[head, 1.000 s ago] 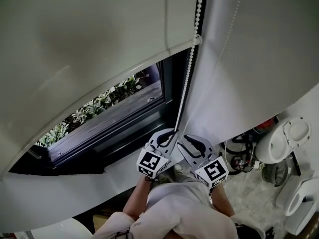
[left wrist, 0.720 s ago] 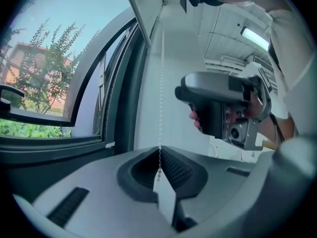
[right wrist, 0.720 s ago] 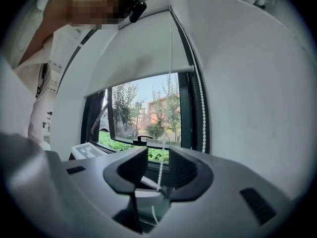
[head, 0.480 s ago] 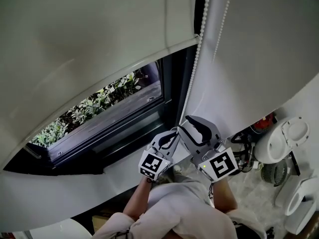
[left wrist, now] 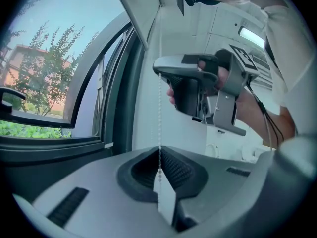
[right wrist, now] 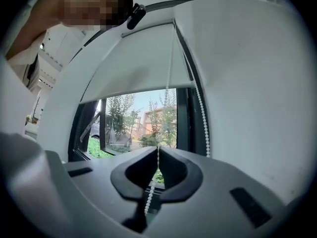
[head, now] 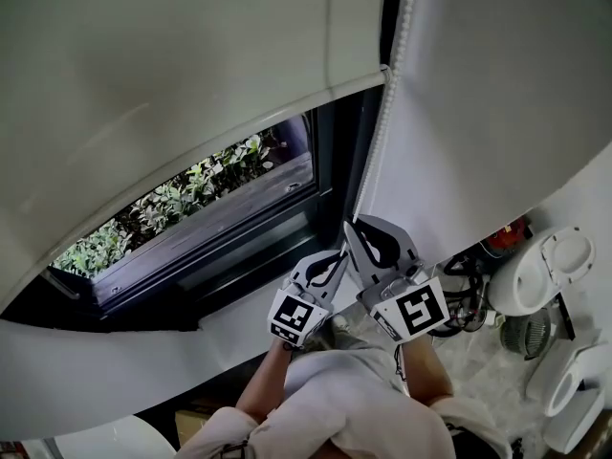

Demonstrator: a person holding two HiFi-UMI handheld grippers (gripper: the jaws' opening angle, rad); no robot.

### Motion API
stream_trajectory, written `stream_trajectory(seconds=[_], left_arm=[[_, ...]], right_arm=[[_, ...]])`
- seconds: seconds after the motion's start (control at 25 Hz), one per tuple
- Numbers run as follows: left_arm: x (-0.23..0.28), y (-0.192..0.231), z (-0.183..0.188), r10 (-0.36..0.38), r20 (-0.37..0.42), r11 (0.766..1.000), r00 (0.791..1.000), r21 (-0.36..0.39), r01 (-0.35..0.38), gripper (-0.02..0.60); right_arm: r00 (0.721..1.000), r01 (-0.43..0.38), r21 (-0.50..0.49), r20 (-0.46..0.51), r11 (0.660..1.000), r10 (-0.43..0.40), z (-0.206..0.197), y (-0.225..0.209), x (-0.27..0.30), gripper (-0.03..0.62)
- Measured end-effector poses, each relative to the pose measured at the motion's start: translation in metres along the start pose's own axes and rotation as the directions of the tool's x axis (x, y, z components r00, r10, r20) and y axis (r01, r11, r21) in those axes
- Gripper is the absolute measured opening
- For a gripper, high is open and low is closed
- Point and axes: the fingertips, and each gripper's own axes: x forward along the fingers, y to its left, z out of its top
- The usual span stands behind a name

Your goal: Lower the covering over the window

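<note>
Now bead chain pinched in right gripper — left gripper grips below.

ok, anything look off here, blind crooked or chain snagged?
Nothing stands out. The roller blind hangs partway down with an even hem; the bead chain runs untangled, with the left gripper and right gripper each shut on it.
</note>
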Motion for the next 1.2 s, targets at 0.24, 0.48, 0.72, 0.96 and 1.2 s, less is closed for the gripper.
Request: stream_trajectory(seconds=[0.24, 0.48, 0.72, 0.96, 1.2], left_arm=[[-0.001, 0.003, -0.017, 0.012, -0.033, 1.0, 0.999, -0.006, -0.012, 0.02], [-0.001, 0.003, -0.046, 0.016, -0.068, 1.0, 0.998, -0.021, -0.017, 0.02], [0.0, 0.007, -0.065, 0.021, -0.091, 0.999, 0.996, -0.036, -0.024, 0.02], [0.002, 0.007, -0.086, 0.018, -0.124, 0.998, 0.992, -0.051, -0.025, 0.02], [0.002, 0.006, -0.111, 0.016, -0.165, 0.998, 0.986, -0.063, -0.027, 0.02]], right_arm=[[0.999, 0.005, -0.001, -0.036, 1.0, -0.005, -0.017, 0.006, 0.004, -0.002], [0.997, -0.002, 0.041, -0.076, 0.999, 0.006, -0.043, 0.008, 0.003, -0.002], [0.995, -0.013, 0.072, -0.101, 0.997, 0.02, -0.063, 0.01, 0.003, -0.002], [0.991, -0.015, 0.097, -0.13, 0.995, 0.028, -0.085, 0.011, 0.002, -0.002], [0.982, -0.015, 0.12, -0.184, 0.993, 0.038, -0.112, 0.014, 0.0, -0.002]])
